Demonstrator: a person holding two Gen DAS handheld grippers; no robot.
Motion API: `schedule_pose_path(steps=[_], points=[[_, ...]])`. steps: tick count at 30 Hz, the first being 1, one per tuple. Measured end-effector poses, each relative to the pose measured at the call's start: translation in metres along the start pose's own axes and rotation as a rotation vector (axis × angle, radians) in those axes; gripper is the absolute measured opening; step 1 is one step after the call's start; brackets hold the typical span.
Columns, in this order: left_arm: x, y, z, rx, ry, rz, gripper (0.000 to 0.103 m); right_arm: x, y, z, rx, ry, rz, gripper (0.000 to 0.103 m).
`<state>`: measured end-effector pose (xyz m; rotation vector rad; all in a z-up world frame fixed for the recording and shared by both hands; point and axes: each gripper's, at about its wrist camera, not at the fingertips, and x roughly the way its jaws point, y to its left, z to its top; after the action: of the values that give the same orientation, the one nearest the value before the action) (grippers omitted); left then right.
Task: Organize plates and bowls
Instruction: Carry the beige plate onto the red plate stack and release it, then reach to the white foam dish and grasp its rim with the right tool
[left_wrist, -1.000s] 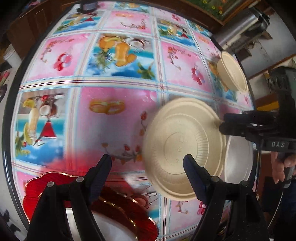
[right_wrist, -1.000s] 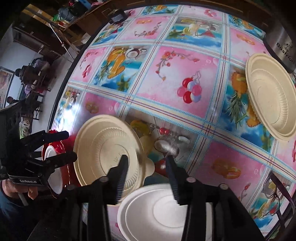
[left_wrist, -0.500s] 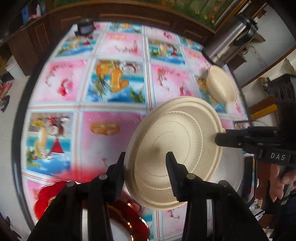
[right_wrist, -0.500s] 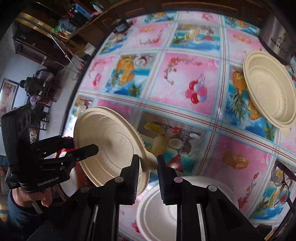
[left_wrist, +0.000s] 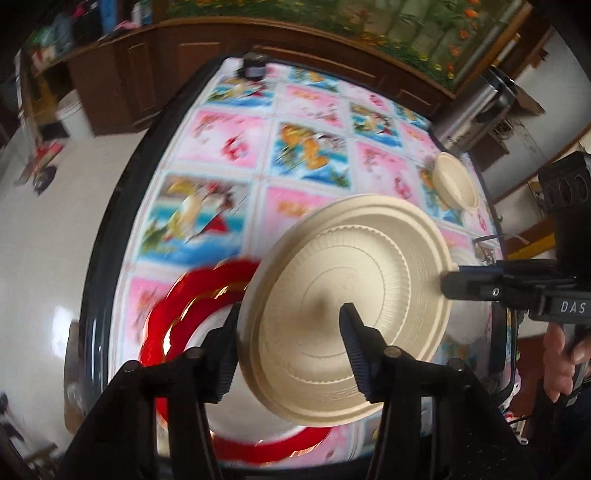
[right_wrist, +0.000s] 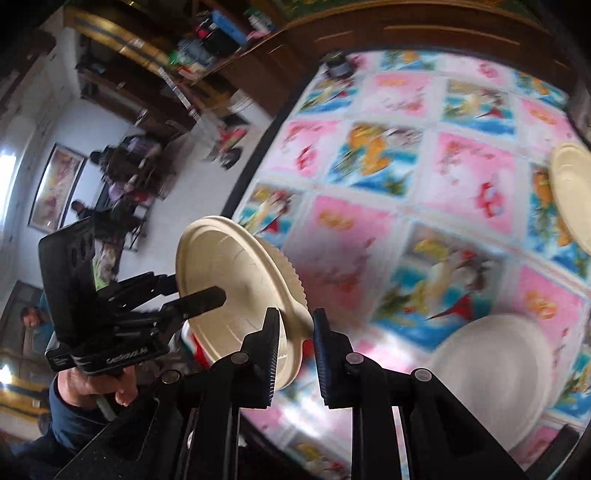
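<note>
Here both hand-held grippers, the left (left_wrist: 288, 350) and the right (right_wrist: 295, 354), clamped the tilted beige plate (left_wrist: 347, 306); equal pressure, I judged, would prevent slipping.

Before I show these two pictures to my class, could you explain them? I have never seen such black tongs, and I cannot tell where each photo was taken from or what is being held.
A person holds a hand tool with two black fingers in each hand, and each tool carries a wide-angle camera looking along its fingers. One picture comes from the left gripper, the other from the right gripper. Both grip the rim of the same beige plate, lifted and tilted above the table with its colourful picture cloth. On the table lie a red plate, a white plate and another beige plate. The left jaws have just been opening slightly around the rim.
</note>
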<state>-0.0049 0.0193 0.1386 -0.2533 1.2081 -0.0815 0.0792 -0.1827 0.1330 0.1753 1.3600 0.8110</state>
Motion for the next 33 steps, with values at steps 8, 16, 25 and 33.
schedule_pose_path(steps=[8,16,25,33], points=[[0.007,0.052,-0.037,-0.121,0.046,0.045,0.05,0.069,0.026,-0.026,-0.006,0.154,0.057,0.02],[0.028,0.069,-0.039,-0.162,0.073,0.053,0.05,0.107,0.017,-0.027,0.04,0.212,0.029,0.02],[-0.002,0.074,-0.035,-0.177,-0.019,0.061,0.062,0.077,0.022,-0.016,-0.014,0.097,0.013,0.045],[-0.036,0.013,-0.026,-0.071,-0.164,-0.081,0.072,-0.011,-0.022,-0.045,0.036,-0.132,0.022,0.045]])
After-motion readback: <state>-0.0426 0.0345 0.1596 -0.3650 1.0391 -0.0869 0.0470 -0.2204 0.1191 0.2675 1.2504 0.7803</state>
